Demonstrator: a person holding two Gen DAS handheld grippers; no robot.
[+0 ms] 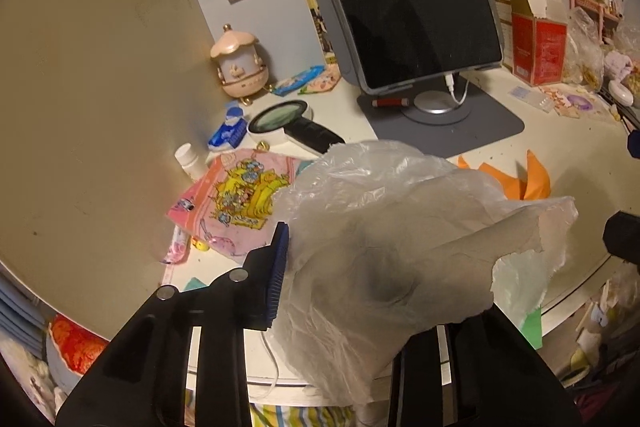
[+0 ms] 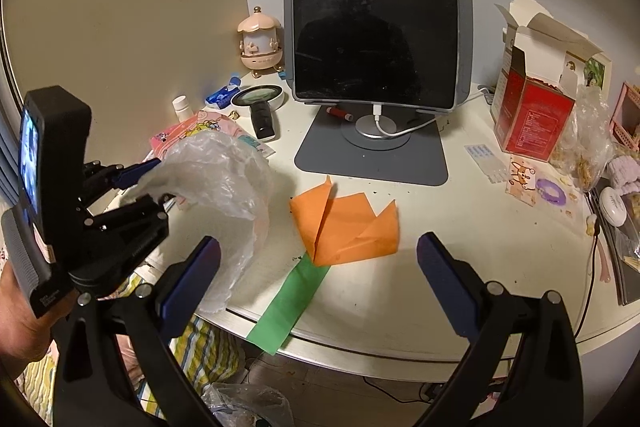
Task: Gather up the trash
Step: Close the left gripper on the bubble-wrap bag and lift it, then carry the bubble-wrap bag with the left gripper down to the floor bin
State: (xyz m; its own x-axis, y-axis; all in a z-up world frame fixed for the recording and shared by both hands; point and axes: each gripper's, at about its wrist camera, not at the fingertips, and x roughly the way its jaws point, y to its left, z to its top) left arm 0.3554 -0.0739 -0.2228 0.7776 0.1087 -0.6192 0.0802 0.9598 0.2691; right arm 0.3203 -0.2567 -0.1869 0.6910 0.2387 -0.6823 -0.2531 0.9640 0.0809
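Both grippers: black angular frames, silver round screws, blue ribbed pads on fingers [image 2: 446, 279]; left gripper [image 2: 144, 183] carries a lit screen at 9 o'clock.

A clear, milky plastic bag [image 2: 224, 179] hangs crumpled over the cream-white counter [image 2: 460, 247]. The paper tulip has an orange bloom [image 2: 344, 227] and a green stem strip [image 2: 292, 299]. Gripper pads [image 2: 444, 279] are dark blue on black frames. The tablet [image 2: 372, 7] is glossy black on a grey stand; the open box [image 2: 532, 123] is red; the cartoon sheet [image 1: 236, 203] is pink with yellow print
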